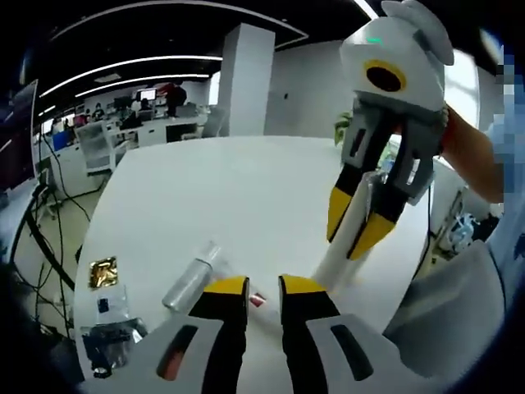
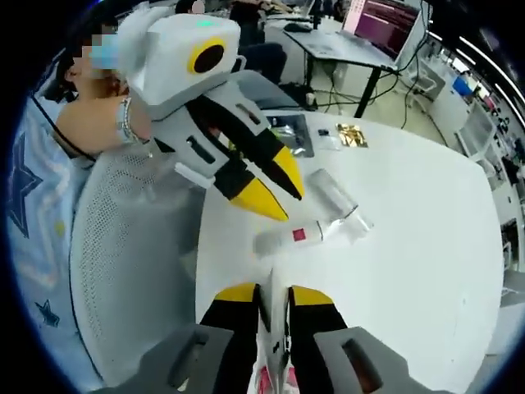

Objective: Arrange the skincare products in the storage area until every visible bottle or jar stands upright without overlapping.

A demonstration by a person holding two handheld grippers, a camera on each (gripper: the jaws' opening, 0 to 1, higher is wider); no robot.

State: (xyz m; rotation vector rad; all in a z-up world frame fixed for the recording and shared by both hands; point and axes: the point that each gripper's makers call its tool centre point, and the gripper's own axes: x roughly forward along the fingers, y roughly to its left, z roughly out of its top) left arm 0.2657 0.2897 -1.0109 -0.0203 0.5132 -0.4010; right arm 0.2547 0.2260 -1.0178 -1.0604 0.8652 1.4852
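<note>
Between the right gripper [image 2: 273,297]'s yellow-tipped jaws, a white tube [image 1: 351,238] is pinched, its body running down out of the right gripper view's bottom. From the left gripper view it hangs tilted above the tabletop [image 1: 246,189]'s near edge, clear of the surface as far as I can judge. To do this well: swing it vertical, pick bare tabletop well apart from the lying items, seat the flat end before letting go. Left gripper [image 1: 262,287]: jaws apart with a small gap, nothing between them, hovering over the near edge. Just ahead lies a clear bottle [image 1: 190,277] on its side, beside it a white tube with a red label [image 2: 297,235], also flat. Near the corner, a gold sachet [image 1: 102,272] and a dark tray [image 2: 289,134]. Which end of the held tube is its cap I can't make out.
</note>
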